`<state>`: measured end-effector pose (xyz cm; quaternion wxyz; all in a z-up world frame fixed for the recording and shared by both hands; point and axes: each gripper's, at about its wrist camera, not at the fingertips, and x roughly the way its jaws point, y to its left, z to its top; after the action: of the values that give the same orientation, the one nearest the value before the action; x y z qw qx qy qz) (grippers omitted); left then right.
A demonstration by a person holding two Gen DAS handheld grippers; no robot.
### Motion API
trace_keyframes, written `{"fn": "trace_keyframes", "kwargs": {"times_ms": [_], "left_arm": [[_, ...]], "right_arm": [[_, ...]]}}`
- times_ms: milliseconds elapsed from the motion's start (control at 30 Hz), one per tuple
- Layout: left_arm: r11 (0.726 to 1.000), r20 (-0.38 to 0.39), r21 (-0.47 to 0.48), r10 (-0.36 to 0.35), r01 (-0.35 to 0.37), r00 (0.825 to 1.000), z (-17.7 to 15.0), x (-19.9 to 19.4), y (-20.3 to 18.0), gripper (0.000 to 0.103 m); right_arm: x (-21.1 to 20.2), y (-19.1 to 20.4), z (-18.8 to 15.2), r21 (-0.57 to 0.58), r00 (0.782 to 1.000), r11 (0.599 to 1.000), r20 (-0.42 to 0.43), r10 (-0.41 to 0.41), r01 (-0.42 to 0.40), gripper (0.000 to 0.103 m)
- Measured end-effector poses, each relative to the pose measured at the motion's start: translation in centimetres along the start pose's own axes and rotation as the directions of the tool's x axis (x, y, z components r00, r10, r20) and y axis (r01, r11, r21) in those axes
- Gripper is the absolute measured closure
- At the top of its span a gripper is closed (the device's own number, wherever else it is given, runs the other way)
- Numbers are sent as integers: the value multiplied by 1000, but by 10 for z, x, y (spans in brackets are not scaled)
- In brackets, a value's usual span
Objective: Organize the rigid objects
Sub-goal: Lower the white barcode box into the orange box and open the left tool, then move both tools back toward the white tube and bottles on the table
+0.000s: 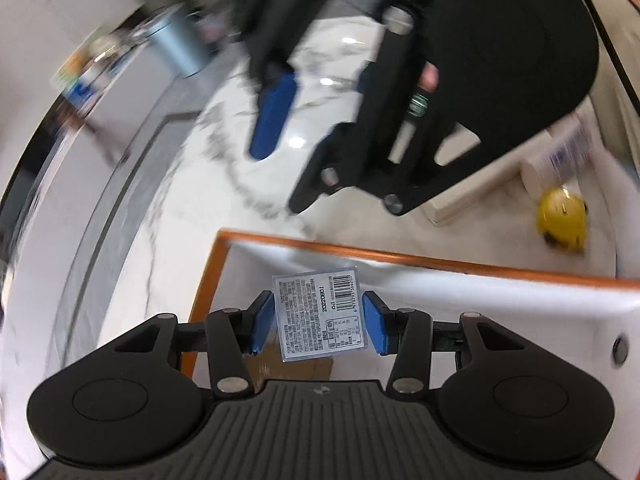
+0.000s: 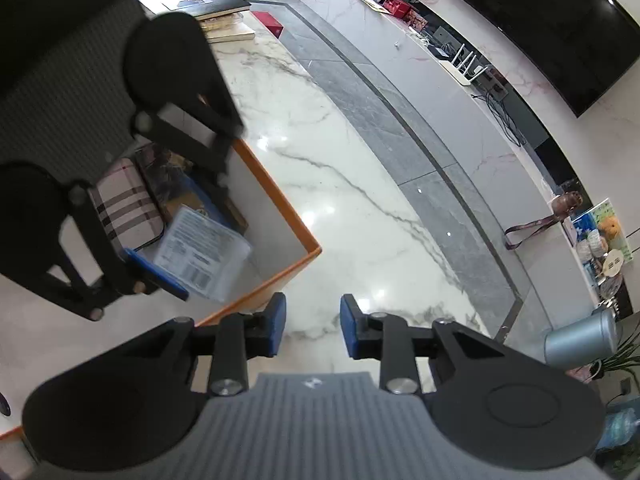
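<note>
- Left wrist view: left gripper has its blue pads closed on the 2 side edges of a clear plastic case with a printed label and barcode; the case is held above the orange-rimmed white box.
- Right wrist view: right gripper stands part open with nothing between its pads, above the marble tabletop just outside the box corner.
- Same view: inside the box lie a plaid-patterned flat item and a dark flat package; the case hangs near the corner beside them.
- Judgement: the step in hand is placing the case into the box. Lower it flat into the free corner, clear of the orange rim, and release only once it is low enough to rest.
- Judgement: keep the right gripper outside the box so the 2 tools do not collide.
- Left wrist view: a yellow round object and a white bottle, blurred, wait beyond the box.
</note>
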<state>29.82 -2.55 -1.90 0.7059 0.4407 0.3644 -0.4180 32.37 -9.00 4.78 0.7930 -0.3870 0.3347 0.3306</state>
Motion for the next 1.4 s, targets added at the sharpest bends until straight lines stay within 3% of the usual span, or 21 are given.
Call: {"fn": "trace_keyframes", "kwargs": {"times_ms": [33, 267, 567, 700, 800, 867, 933, 1033, 1400], "left_arm": [[999, -12, 32, -4, 4, 1000, 3, 6, -2, 49], [983, -54, 177, 50, -40, 997, -1, 35, -22, 49], [979, -68, 166, 134, -121, 989, -4, 47, -18, 45], [985, -75, 115, 140, -131, 987, -5, 39, -22, 45], [991, -89, -22, 126, -128, 988, -6, 35, -15, 45], [987, -103, -80, 133, -141, 986, -9, 38, -14, 53], [981, -114, -94, 158, -169, 981, -9, 41, -13, 61], [974, -116, -143, 157, -173, 981, -9, 35, -11, 63], [953, -63, -267, 128, -140, 990, -7, -30, -32, 63]], "right_arm": [[19, 0, 9, 2, 1000, 1000, 4, 4, -4, 74], [48, 2, 14, -6, 999, 999, 7, 44, -44, 73], [53, 8, 10, 13, 998, 998, -2, 65, -65, 67], [48, 14, 8, 20, 998, 998, -7, 64, -63, 67], [45, 20, 6, 23, 998, 998, -5, 63, -63, 67], [43, 22, 4, 20, 998, 998, -10, 62, -62, 66], [40, 24, 3, 18, 998, 998, -15, 57, -57, 66], [37, 27, 0, 20, 998, 998, -19, 54, -53, 66], [0, 13, -13, 146, 999, 988, -9, 42, -40, 66]]}}
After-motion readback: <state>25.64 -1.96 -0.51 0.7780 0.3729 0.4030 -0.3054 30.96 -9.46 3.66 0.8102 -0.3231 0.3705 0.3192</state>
